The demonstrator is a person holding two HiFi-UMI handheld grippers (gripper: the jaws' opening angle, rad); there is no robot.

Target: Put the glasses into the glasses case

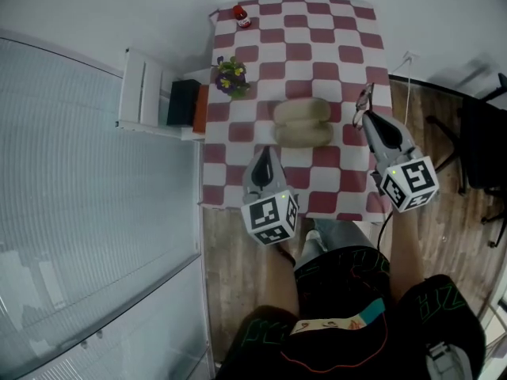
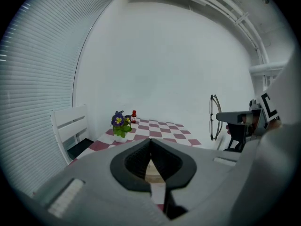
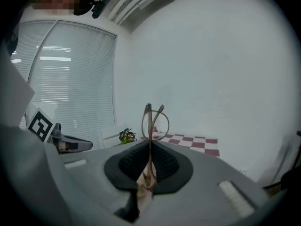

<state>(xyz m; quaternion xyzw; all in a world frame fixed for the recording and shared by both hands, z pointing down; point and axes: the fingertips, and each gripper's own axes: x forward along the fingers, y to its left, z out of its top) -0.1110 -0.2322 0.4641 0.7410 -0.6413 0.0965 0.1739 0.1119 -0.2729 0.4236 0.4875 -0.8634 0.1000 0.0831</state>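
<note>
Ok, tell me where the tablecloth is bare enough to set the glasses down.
The tablecloth is widest bare in its far half, between the red bottle and the right edge, beyond the glasses case. Also the near strip between the left gripper and the right gripper. Crowded: the left edge with bottle and flowers, and the centre with the case.

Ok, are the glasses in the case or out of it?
Out. The right claw is shut on the glasses, held in the air, apart from the beige case on the checkered table.
</note>
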